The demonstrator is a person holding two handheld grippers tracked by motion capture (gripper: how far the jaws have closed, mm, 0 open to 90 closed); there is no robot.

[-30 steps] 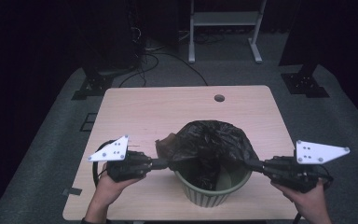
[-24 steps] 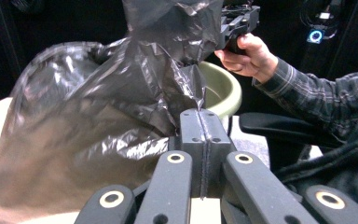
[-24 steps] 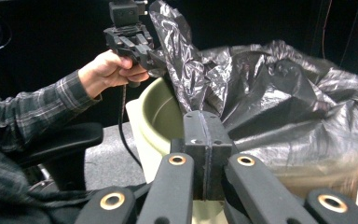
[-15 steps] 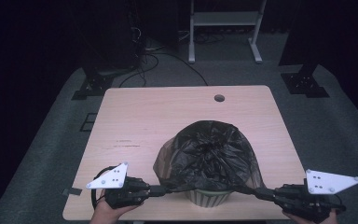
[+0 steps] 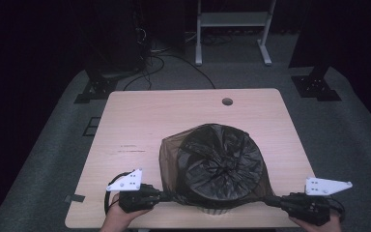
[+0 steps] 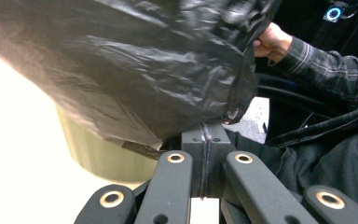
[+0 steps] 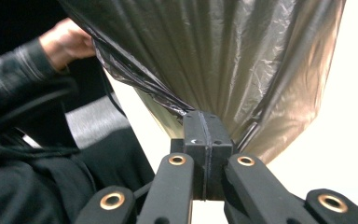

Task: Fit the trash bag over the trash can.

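Observation:
A black plastic bin bag [image 5: 220,164] is stretched over a round olive-green bin [image 6: 98,154] standing near the front of the wooden table [image 5: 140,121]. My left gripper [image 5: 166,195] is low at the bag's left side, shut on the bag's hem [image 6: 235,109]; its jaws meet with the film pinched between them [image 6: 205,135]. On the bag's right side, my right gripper [image 5: 270,200] is shut on the hem too [image 7: 204,126], and the film fans out taut from it. The bag hides most of the bin; a little of its base [image 5: 215,211] shows.
The table has a small round cable hole [image 5: 227,102] at the back. Both hands are at the table's front edge, the right one beyond its right corner. Grey carpet, cables and a white stand frame [image 5: 232,29] lie behind the table.
Both grippers have sunk and come toward the near edge, drawing the bag's rim down around the bin. The bag now covers the bin's top and sides.

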